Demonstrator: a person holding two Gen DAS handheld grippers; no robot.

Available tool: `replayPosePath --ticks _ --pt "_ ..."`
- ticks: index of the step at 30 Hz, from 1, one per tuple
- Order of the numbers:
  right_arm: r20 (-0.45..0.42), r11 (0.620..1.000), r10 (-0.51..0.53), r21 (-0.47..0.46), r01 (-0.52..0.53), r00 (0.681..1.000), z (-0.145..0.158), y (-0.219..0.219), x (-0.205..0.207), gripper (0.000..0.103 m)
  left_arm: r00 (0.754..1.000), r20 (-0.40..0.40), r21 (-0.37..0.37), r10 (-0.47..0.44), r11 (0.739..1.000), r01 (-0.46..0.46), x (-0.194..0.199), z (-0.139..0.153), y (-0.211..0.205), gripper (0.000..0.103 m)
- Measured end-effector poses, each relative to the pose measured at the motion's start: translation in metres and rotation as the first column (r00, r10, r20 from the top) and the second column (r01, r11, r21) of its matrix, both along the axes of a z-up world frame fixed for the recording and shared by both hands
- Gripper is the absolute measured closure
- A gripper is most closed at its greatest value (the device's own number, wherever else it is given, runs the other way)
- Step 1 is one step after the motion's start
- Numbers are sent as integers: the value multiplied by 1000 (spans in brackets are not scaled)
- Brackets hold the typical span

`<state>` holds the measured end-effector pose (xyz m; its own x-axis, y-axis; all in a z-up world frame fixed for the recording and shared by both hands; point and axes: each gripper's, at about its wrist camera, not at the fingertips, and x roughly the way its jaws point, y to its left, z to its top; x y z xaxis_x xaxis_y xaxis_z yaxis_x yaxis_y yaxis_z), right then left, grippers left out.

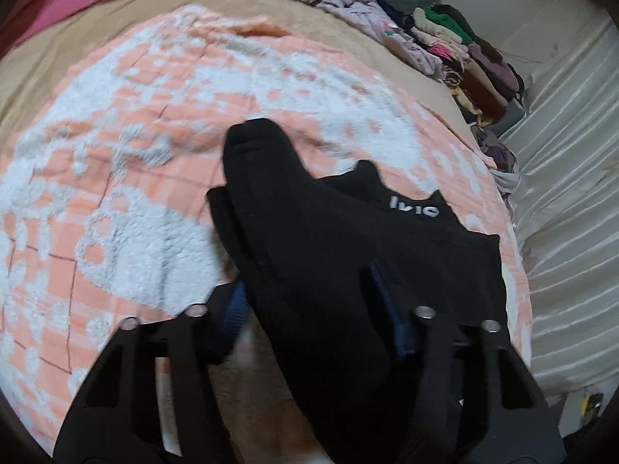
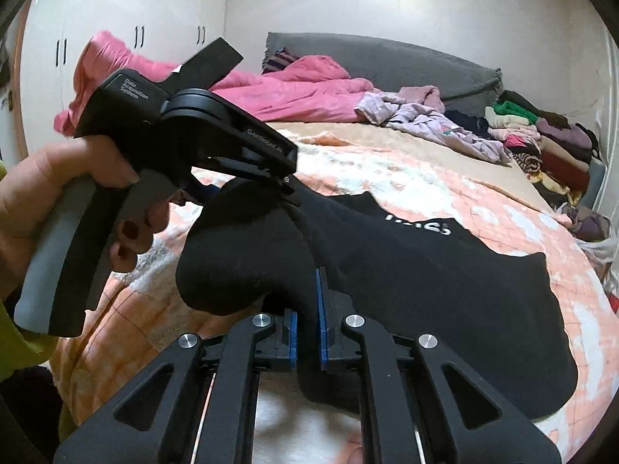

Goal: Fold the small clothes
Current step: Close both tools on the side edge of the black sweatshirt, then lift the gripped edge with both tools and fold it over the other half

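Note:
A black sock (image 1: 271,178) hangs above the orange-and-white blanket (image 1: 116,193), stretched between both grippers. My left gripper (image 1: 301,239) has its blue pads (image 1: 234,309) against the sock's sides, and the toe end sticks out past the fingers. In the right wrist view a hand holds that left gripper (image 2: 288,189), which pinches the sock from above. My right gripper (image 2: 307,301) is shut on the black sock (image 2: 240,263) lower down. A flat black piece with white letters (image 2: 425,263) lies on the blanket (image 2: 522,212) behind it; I cannot tell if it is a separate garment.
A pink duvet (image 2: 294,89) and grey headboard (image 2: 387,58) lie at the far end of the bed. Loose lilac clothes (image 2: 425,116) and a stack of folded clothes (image 2: 541,143) run along the right side. White wardrobe doors (image 2: 116,19) stand behind.

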<state>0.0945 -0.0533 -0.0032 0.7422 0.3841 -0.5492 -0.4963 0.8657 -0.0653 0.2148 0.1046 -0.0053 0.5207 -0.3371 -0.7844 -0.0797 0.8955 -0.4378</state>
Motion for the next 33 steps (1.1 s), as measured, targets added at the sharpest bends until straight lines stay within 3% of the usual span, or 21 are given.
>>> replayPosePath --ticks 2,4,16,24,33 --pt "-3 1000 -13 21 13 1000 2 -11 -1 97 1000 21 14 -13 1000 13 -2 9 -10 75" --pt "-5 998 -30 49 31 1000 5 -21 -4 97 999 43 31 -22 999 20 -3 21 -22 80" --pt "-63 946 -128 293 141 990 19 -106 -15 97 985 142 118 -96 990 79 1 72 -112 82" --pt "-147 896 -207 368 247 967 4 -159 -18 97 979 117 164 -167 975 147 7 65 -175 82" --pt "-269 849 -213 426 314 939 -23 -194 -12 97 975 66 223 -214 955 194 15 41 -229 81"
